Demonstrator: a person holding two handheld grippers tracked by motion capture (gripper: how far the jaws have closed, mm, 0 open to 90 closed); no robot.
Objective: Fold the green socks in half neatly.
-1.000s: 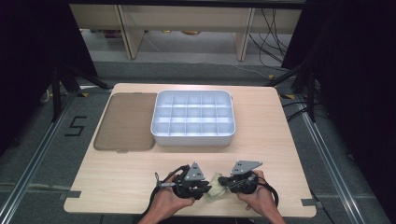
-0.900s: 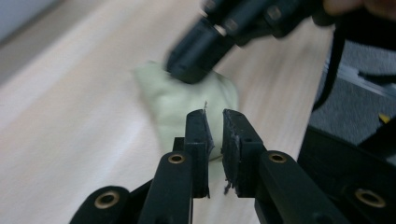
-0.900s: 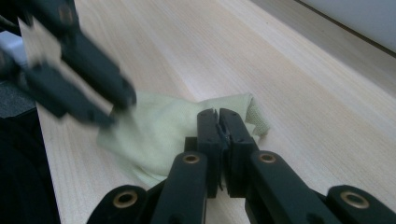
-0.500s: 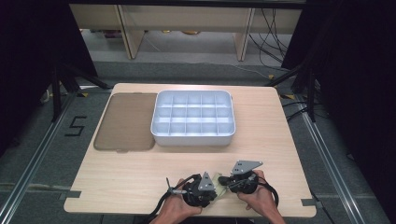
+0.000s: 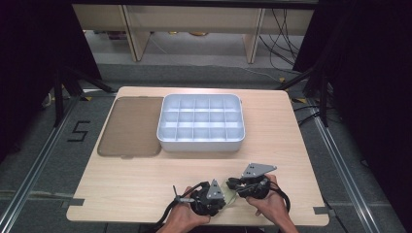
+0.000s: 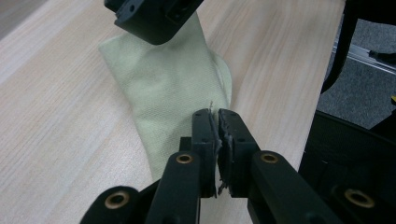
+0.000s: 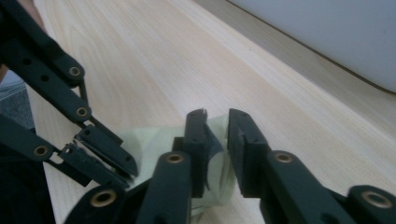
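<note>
Two claws are working one pale green cloth (image 6: pixel 173 88) at table's (image 5: pixel 145 184) six o'clock: my left gripper (image 6: pixel 215 122) is pinching its edge as anchor, while my right gripper (image 7: pixel 217 122) has just been spreading, jaws astride the fabric.

Both hands sit low and close together. The left gripper (image 5: pixel 221 194) has its jaws pressed together; the right gripper (image 5: pixel 232 185) has just been opening, jaws slightly apart.

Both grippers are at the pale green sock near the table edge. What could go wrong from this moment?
1. The left gripper pinches only a thin edge of the sock, so the cloth could slip out.
2. The right gripper has just been opening with sock between its jaws, so that end may drop.
3. The sock lies near the table's front edge and could slide off.
</note>
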